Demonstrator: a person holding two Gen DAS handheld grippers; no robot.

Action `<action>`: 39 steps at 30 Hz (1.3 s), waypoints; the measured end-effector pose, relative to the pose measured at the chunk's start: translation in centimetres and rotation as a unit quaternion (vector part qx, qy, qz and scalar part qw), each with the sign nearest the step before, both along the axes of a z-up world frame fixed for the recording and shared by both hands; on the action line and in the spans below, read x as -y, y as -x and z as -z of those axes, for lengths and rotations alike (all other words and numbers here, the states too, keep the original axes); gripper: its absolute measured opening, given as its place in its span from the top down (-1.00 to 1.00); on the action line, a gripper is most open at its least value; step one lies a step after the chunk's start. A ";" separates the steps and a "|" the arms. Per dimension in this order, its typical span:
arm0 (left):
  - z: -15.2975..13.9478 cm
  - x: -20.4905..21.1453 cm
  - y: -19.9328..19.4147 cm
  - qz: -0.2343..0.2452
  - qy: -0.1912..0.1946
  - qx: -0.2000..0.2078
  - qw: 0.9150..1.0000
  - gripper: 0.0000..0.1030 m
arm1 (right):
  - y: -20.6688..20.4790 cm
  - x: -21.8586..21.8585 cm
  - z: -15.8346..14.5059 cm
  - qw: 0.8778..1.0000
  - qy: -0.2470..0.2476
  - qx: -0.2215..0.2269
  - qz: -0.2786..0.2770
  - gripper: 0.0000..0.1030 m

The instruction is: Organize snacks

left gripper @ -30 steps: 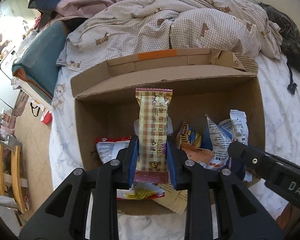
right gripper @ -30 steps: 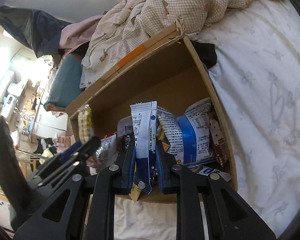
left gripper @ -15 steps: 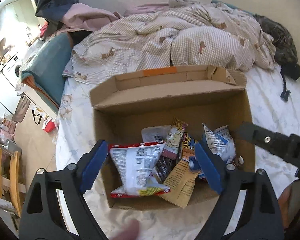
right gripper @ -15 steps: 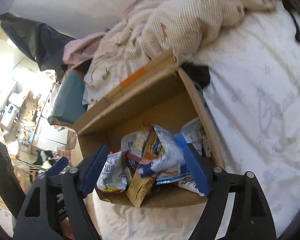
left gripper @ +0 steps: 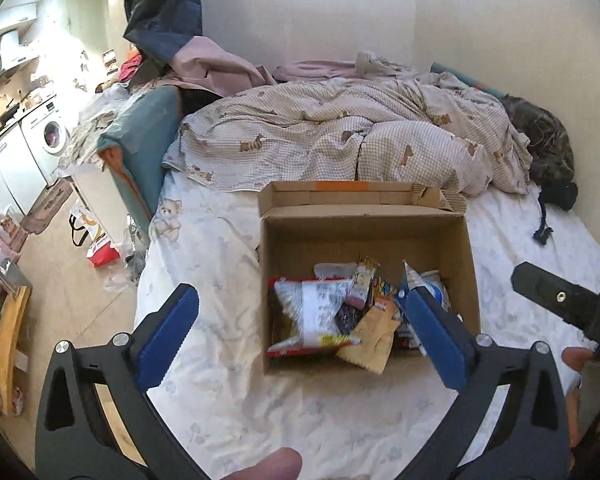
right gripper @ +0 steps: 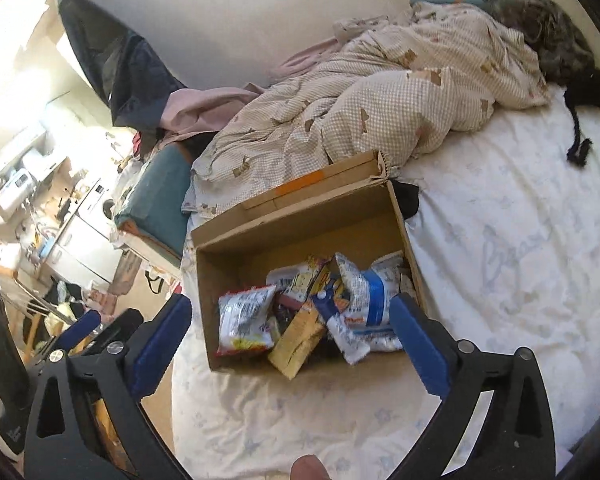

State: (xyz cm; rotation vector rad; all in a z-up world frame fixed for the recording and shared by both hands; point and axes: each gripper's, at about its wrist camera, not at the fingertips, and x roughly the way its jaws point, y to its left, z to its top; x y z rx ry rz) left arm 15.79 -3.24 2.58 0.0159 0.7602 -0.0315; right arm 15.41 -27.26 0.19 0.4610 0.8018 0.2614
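Observation:
An open cardboard box point(left gripper: 292, 240) stands on the white bed sheet and holds several snack packets point(left gripper: 312, 316). It also shows in the right wrist view point(right gripper: 228, 248), with its snack packets point(right gripper: 320, 300). My left gripper point(left gripper: 304, 340) is open and empty, raised above and in front of the box. My right gripper point(right gripper: 288, 344) is open and empty too, held above the box's near edge. The right gripper's black body point(left gripper: 568, 308) shows at the right of the left wrist view.
A checked duvet point(left gripper: 340, 140) lies bunched behind the box. A dark garment point(left gripper: 548, 148) lies at the far right. The bed's left edge drops to a floor with a red bag point(left gripper: 102, 254) and a wooden chair point(left gripper: 0, 332).
Both grippers let go of their snack packets into the box, opened wide, and pulled back and up away from the box.

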 end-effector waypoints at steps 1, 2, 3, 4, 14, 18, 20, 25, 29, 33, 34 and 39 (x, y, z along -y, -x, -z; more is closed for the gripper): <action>0.0 -0.5 1.0 0.000 0.001 0.004 1.000 -0.99 | 0.8 -0.2 -0.2 1.000 0.006 0.004 0.001 -1.00; 0.0 -0.8 1.7 0.000 0.001 0.005 1.000 -0.99 | 1.7 -0.3 -0.4 1.000 0.014 0.009 0.005 -1.00; 0.0 -1.1 2.3 0.000 0.001 0.007 1.000 -0.99 | 2.5 -0.3 -0.5 1.000 0.018 0.014 0.010 -1.00; 0.0 -1.6 3.5 0.002 -0.001 0.012 1.000 -0.99 | 3.3 -0.3 -0.6 0.999 0.022 0.018 0.014 -1.00; 1.3 -4.2 10.2 -0.009 0.005 0.047 0.999 -0.99 | 9.7 -0.9 0.2 0.995 0.085 0.050 0.025 -1.00; 2.8 -4.1 10.9 0.001 0.002 0.046 0.999 -0.99 | 11.0 -1.9 1.4 0.991 0.118 0.065 0.024 -1.00; 3.6 -4.4 10.6 -0.004 0.024 0.028 0.999 -0.99 | 11.6 -2.4 2.2 0.987 0.137 0.079 0.031 -1.00; 4.9 -4.7 10.1 -0.032 0.024 0.015 0.999 -0.99 | 11.5 -2.9 3.5 0.987 0.144 0.062 0.035 -1.00; 5.0 -4.7 10.3 -0.032 0.035 0.016 0.999 -0.99 | 11.3 -3.5 3.6 0.982 0.169 0.073 0.037 -1.00; 4.9 -4.5 10.4 -0.028 0.031 0.022 0.999 -0.99 | 11.1 -4.0 3.8 0.982 0.174 0.071 0.036 -1.00; 4.9 -4.5 10.4 -0.028 0.032 0.021 0.999 -0.99 | 11.1 -4.0 3.8 0.982 0.171 0.070 0.036 -1.00; 5.2 -4.4 10.2 -0.023 0.035 0.012 0.999 -0.99 | 11.0 -4.3 3.8 0.981 0.176 0.072 0.036 -1.00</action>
